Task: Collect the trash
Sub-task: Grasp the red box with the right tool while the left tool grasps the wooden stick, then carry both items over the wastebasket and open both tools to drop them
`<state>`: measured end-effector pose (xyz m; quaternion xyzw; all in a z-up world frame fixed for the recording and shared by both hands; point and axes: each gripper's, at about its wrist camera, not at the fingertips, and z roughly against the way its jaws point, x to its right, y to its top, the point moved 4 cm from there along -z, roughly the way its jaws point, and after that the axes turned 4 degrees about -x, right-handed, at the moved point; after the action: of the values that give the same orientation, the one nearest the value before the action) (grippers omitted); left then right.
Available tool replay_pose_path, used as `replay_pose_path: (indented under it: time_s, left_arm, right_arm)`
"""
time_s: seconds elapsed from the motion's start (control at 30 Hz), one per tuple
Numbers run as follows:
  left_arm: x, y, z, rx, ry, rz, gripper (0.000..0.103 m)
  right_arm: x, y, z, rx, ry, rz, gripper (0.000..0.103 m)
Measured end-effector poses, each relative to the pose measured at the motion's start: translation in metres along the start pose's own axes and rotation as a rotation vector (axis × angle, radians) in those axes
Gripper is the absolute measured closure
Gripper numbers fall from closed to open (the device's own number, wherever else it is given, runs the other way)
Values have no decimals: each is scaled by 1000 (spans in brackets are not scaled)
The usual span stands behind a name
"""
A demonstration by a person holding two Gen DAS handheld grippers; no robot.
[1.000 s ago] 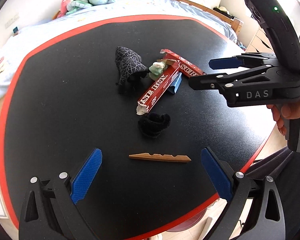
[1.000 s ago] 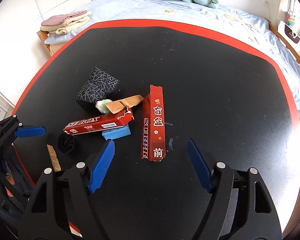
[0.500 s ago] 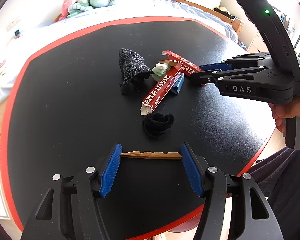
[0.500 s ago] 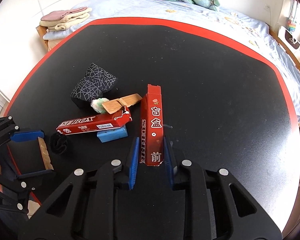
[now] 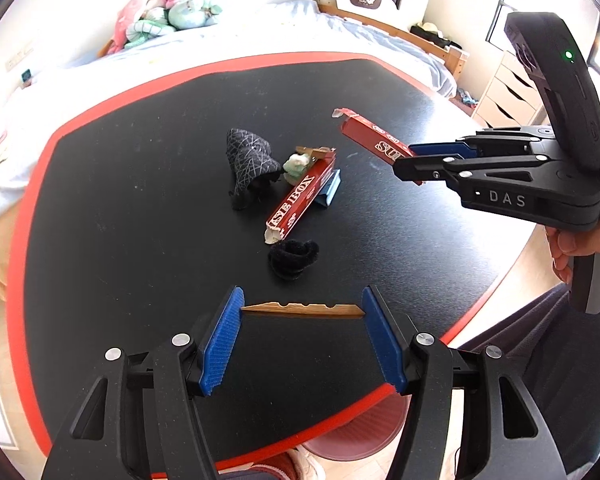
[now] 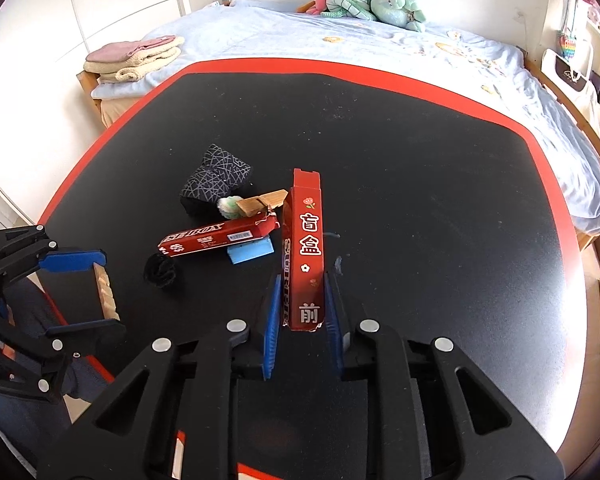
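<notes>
"SURPRISE BOX" lettering on red carton (image 6: 305,252) between right gripper (image 6: 300,316) fingers (image 6: 271,320)

Right tool (image 6: 300,316) closing on the red box (image 6: 306,248), lifted over the black table (image 6: 420,184)

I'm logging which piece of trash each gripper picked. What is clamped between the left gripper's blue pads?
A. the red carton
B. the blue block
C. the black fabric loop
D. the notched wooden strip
D: the left gripper has the notched wooden strip spanning end to end between its pads, while the right gripper holds the red carton.
</notes>
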<state>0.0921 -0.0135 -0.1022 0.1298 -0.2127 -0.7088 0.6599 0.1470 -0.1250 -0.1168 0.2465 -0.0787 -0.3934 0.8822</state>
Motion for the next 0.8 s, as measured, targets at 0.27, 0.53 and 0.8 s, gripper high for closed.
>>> replay_pose_path:
  time_s: [0.27,0.53,0.8]
  left_arm:
    - [11,-6,32,35,-20,-37,43]
    - [28,-21,56,54,-40,-69,43]
    - [40,-45,70,56,-67,-82,43]
  right_arm:
    - [-16,-23,48,36,23,-5,83]
    - [-43,-61,99,80,44,5,83]
    - [-63,-105,128,80,58,3,82]
